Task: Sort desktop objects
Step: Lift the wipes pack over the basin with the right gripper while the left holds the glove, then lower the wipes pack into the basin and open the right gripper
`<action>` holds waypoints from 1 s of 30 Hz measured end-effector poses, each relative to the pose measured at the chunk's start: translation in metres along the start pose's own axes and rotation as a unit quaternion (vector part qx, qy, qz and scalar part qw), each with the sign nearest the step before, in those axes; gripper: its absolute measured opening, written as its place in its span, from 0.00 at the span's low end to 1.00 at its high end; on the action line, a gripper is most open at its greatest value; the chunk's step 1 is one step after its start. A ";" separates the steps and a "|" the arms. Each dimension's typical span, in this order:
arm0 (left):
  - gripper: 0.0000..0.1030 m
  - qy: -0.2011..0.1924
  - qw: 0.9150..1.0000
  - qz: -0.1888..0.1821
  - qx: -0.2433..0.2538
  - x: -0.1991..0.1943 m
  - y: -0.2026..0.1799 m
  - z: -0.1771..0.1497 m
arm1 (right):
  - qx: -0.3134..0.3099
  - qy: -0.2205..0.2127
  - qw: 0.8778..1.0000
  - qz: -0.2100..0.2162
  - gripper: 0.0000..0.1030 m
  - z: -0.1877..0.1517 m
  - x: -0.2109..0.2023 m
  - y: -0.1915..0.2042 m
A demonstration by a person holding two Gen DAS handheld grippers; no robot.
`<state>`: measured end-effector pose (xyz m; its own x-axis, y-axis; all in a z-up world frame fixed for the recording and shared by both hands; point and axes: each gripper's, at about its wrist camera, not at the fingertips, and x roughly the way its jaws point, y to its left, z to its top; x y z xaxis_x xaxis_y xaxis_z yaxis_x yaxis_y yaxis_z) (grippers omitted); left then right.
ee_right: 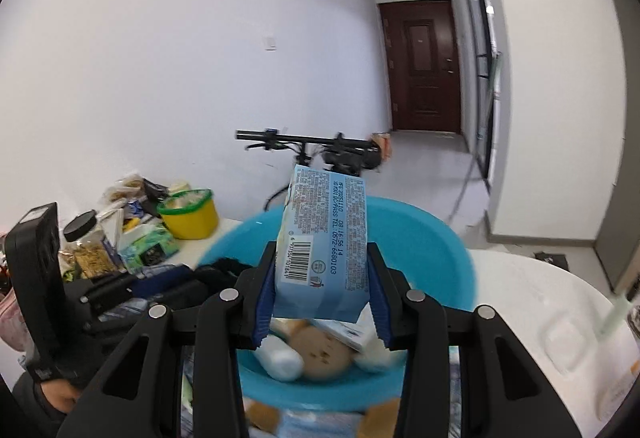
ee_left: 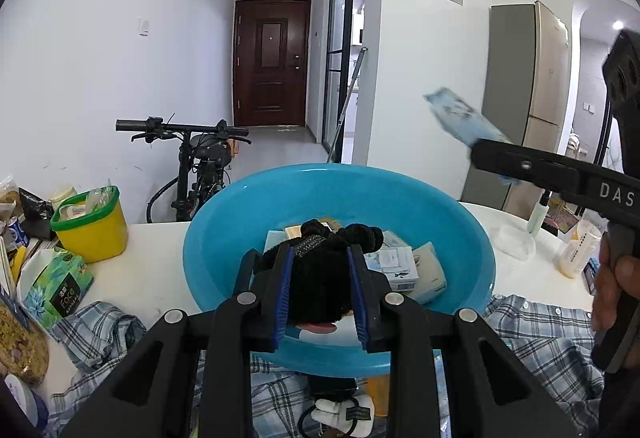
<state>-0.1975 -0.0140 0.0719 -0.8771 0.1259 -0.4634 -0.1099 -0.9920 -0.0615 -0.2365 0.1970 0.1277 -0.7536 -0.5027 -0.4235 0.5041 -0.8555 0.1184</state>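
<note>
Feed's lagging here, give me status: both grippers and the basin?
Left gripper shut on black plush toy over blue basin. Right gripper shut on light-blue packet, above basin. Nothing blocking.

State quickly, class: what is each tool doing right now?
Left tool: closed on the black plush, over the basin.
Right tool: closed on the blue pack.

Both tools are matte black plastic. The left gripper [ee_left: 320, 292] has two angular linkage arms on each side, joined by round silver pivot pins, and its jaws are lined with ribbed blue pads. The right gripper [ee_right: 322, 298] is built the same way, with silver pins and blue pads. White letters "DAS" mark its side in the left wrist view.
</note>
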 end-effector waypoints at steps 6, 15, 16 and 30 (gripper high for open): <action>0.28 0.000 1.000 0.022 -0.002 0.006 0.003 -0.004 | -0.016 0.025 1.000 0.004 0.38 -0.007 0.031 0.011; 0.28 0.006 0.999 0.032 0.005 0.012 -0.001 -0.008 | -0.020 0.067 0.998 -0.001 0.38 -0.029 0.059 0.004; 0.28 0.007 1.000 0.029 0.004 0.013 -0.001 -0.009 | -0.023 0.070 0.997 -0.001 0.38 -0.031 0.058 0.004; 0.28 0.004 1.000 0.030 0.008 0.011 -0.002 -0.010 | -0.025 0.079 0.997 -0.005 0.38 -0.046 0.060 0.006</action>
<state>-0.2023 -0.0106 0.0584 -0.8784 0.0656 -0.4733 -0.0641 -0.9978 -0.0194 -0.2590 0.1673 0.0616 -0.6850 -0.4640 -0.5616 0.5195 -0.8516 0.0700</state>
